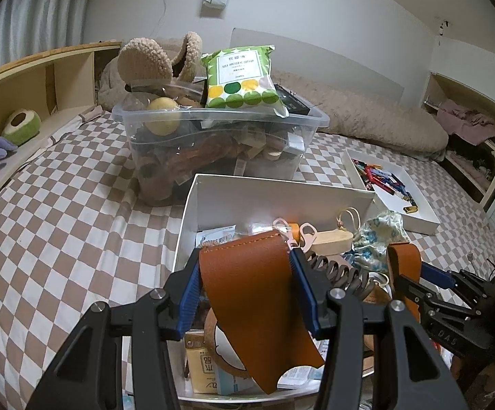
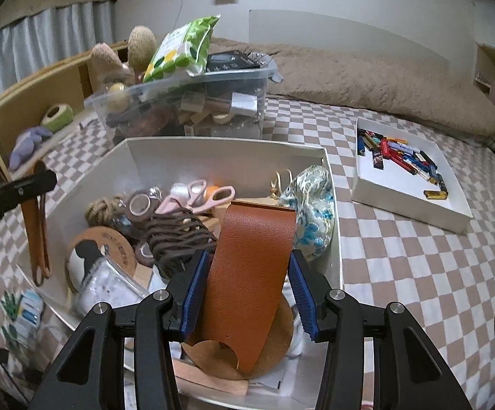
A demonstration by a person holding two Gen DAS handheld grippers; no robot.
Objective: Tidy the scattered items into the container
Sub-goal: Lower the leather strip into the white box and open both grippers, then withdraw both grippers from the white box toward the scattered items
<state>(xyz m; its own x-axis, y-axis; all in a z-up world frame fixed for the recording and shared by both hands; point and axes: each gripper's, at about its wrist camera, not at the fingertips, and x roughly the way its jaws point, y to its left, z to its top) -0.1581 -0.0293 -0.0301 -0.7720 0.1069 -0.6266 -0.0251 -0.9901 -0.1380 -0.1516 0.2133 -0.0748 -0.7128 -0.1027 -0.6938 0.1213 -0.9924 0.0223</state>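
1. Holding one tan leather strap (image 1: 254, 294) with both grippers, I see my left gripper (image 1: 247, 294) pinching one end between its blue pads, and my right gripper (image 2: 247, 294) pinching the other end the same way.
2. The strap is smooth brown leather with a stitched edge along the end beyond my left fingers; the length behind those fingers curls down toward me.
3. In the right wrist view the strap runs up past the fingertips, its pebbled grain showing, with a round notch in the end nearest me.
4. Below and ahead of both sets of fingers sits the white box (image 2: 227, 150), already crowded: pink scissors (image 2: 196, 198), a coiled brown cord (image 2: 175, 235), a round cork coaster (image 2: 110, 249) and a blue-patterned pouch (image 2: 312, 212).
5. Beyond the box, past my fingertips, stands a clear plastic bin (image 1: 220, 136) heaped with goods, a green dotted packet (image 1: 240, 78) on top.
6. To the right of my fingers lies a shallow white tray (image 2: 408, 201) of coloured lighters (image 2: 401, 157).
7. Everything rests on a brown-and-white checked bedspread (image 1: 59, 225); a beige plush blanket (image 2: 367, 82) lies along the white wall behind.
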